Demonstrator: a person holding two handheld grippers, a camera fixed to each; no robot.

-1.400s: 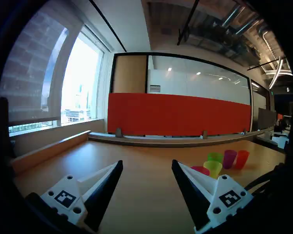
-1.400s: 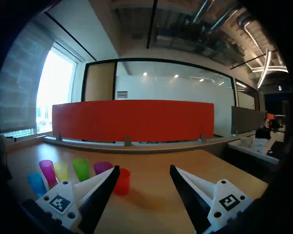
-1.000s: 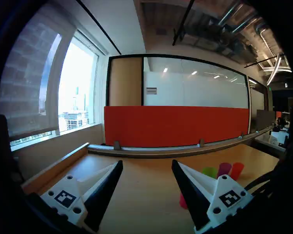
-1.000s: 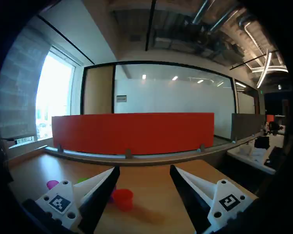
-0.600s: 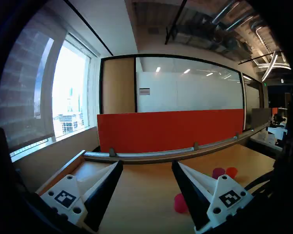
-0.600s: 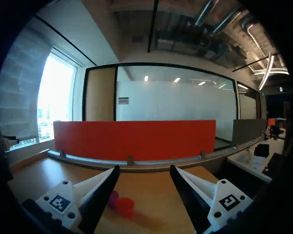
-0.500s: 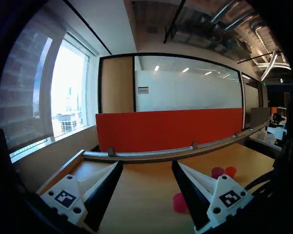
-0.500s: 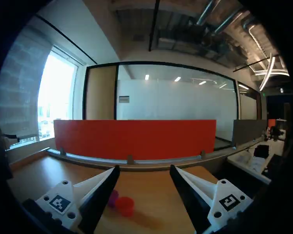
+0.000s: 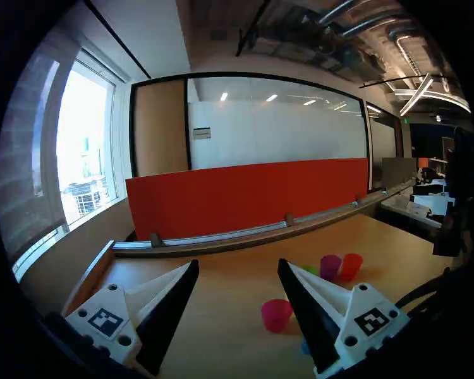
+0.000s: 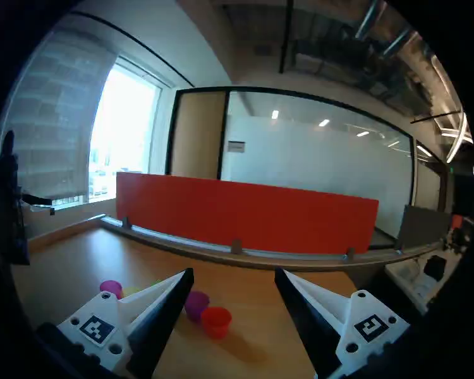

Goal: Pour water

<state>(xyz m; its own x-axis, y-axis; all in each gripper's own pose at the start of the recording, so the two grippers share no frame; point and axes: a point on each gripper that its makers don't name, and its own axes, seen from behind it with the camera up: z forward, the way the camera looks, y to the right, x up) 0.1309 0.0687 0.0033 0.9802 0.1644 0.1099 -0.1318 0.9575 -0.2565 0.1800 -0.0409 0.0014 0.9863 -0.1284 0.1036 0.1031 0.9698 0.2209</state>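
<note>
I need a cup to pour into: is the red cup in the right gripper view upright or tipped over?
Upright: the red cup stands on the table, open rim facing up.

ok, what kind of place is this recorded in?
Most likely an open-plan office: a long wooden desk with a red divider panel along its far edge, a glass-walled room behind, and exposed ducts overhead. Coloured plastic cups stand on the desk.
</note>
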